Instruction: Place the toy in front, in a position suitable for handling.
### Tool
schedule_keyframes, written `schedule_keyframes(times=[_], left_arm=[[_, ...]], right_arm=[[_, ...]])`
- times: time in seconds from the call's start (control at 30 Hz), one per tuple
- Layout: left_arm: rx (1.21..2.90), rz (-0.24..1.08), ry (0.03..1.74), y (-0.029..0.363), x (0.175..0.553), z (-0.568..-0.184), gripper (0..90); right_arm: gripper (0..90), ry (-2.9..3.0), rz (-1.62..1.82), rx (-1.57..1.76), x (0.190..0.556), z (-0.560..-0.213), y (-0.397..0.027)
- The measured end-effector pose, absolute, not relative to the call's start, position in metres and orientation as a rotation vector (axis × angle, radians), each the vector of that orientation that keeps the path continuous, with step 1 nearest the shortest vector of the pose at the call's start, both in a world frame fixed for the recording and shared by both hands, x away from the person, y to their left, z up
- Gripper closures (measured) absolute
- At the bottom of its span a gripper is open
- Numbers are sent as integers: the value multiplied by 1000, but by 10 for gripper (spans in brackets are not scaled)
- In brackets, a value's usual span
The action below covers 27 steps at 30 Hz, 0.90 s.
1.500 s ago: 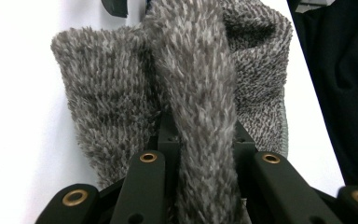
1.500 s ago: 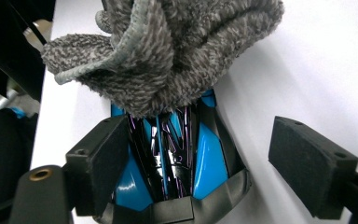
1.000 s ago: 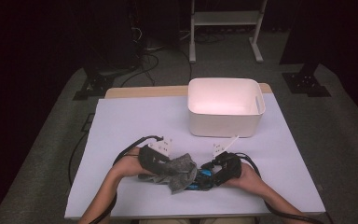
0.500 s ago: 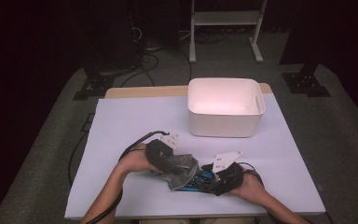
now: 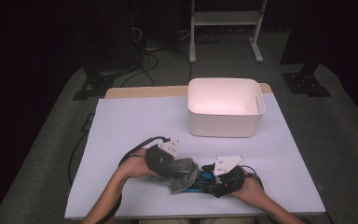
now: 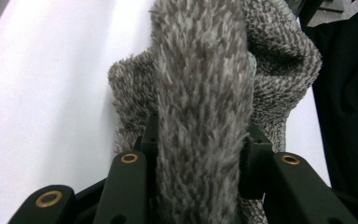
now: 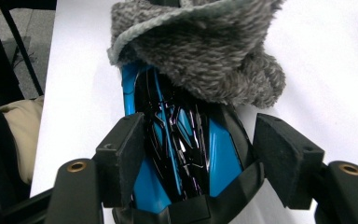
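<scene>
- Grey fuzzy cloth [image 5: 182,171] lies bunched at the near edge of the white surface [image 5: 135,126], between the two hands and draped over one end of a blue-and-black glossy object [image 5: 203,179].
- Left gripper [image 5: 179,169] reaches in from the left in the high view; a black cable loops out behind it across the surface.
- In the left gripper view a thick fold of the cloth [image 6: 200,102] stands upright between the jaws, and both pads are clenched against it; the jaws have just been closing further on this fold.
- Behind that fold, more of the cloth spreads in loose bulges on the surface.
- Right gripper [image 5: 212,179] comes in from the right in the high view, touching the blue-and-black object.
- In the right gripper view the object [image 7: 182,140] lies lengthwise between the jaws; the left pad presses its side, while the right pad stands apart from it, so the grip is released.
- Its far end is covered by the cloth [image 7: 200,51].
- White bin [image 5: 226,107] stands well apart, farther back on the surface to the right.
</scene>
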State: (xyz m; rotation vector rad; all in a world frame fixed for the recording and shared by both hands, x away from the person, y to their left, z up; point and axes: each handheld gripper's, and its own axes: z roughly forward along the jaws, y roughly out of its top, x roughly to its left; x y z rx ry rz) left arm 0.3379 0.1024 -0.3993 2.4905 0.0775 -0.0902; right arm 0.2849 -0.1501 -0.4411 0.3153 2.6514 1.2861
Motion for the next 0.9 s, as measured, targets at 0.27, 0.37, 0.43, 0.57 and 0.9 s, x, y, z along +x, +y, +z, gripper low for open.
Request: schedule_keyframes(times=[0.27,0.37,0.43,0.57,0.9], left_arm=[[2480,-38,27,105,322,-389,627],[2485,-20,2,105,314,-385,626],[2478,-27,-10,105,311,-383,628],[2446,-60,-13,110,307,-383,630],[2424,-91,-16,112,303,-381,673]], right_arm=[[309,2672,1315,339,287,-435,-153],[300,2730,1327,346,289,-436,-150],[301,2748,1327,338,290,-436,-149],[360,2839,1334,299,291,-441,-139],[474,2965,1303,244,293,-446,-124]])
